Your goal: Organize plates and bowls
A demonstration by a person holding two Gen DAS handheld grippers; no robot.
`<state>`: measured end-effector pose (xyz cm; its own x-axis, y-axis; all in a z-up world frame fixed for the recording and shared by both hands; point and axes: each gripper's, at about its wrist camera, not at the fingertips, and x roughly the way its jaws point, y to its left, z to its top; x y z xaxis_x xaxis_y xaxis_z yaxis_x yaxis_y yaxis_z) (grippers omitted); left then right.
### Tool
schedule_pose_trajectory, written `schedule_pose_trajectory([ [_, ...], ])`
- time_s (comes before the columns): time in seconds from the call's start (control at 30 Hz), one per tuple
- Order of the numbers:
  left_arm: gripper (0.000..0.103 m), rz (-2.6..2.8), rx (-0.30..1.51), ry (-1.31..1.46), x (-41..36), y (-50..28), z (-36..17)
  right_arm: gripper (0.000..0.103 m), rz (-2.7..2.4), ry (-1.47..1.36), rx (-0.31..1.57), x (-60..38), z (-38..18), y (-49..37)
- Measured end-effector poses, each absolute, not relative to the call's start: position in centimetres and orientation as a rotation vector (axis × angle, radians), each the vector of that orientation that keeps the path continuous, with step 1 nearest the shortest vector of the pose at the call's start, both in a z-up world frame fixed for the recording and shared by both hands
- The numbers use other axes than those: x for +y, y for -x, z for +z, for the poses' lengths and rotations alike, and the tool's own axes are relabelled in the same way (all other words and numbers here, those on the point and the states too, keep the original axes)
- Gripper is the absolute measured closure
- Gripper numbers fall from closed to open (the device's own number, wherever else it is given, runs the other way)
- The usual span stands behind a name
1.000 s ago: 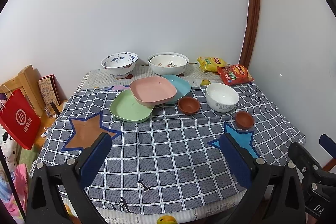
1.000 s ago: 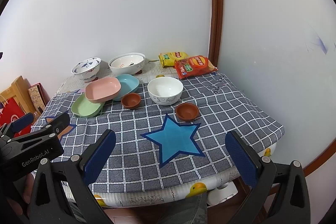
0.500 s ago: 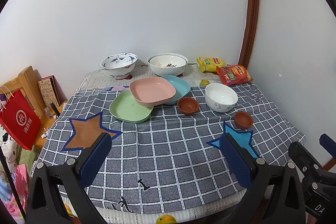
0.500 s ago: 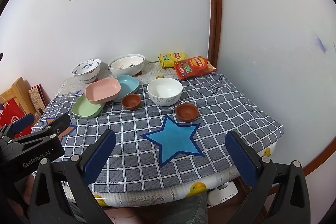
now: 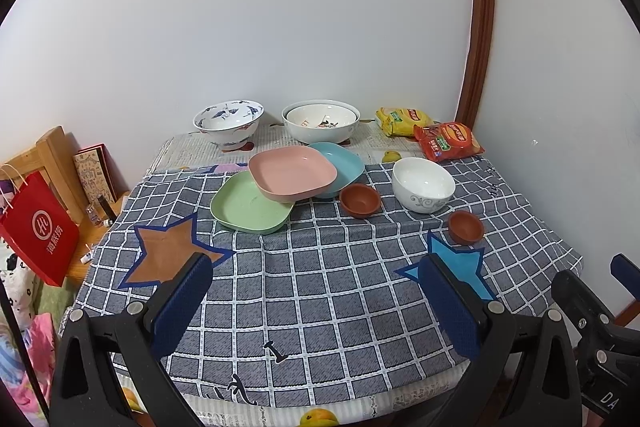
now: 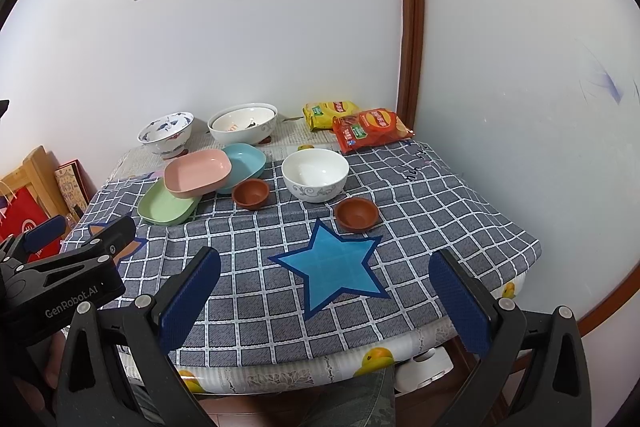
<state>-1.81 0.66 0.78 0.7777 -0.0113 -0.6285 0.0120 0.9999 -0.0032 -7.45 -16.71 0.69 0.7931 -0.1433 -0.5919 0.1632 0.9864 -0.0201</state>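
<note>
Nothing on the table has moved since the earlier frames. The left gripper and right gripper hover wide open, both empty.

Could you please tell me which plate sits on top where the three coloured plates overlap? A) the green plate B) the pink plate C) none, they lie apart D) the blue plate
B: the pink plate shows its whole rim and rests over an edge of the green plate on one side and of the blue plate on the other.
</note>
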Motion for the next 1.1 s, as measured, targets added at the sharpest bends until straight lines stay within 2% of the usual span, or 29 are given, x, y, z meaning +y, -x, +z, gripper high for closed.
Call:
schedule_pose_trajectory([
  [1.1, 0.000, -0.024, 0.674, -0.005, 0.2, 1.1, 1.5, 0.001, -0.155, -0.012, 0.620, -16.2, 1.8, 6.8],
])
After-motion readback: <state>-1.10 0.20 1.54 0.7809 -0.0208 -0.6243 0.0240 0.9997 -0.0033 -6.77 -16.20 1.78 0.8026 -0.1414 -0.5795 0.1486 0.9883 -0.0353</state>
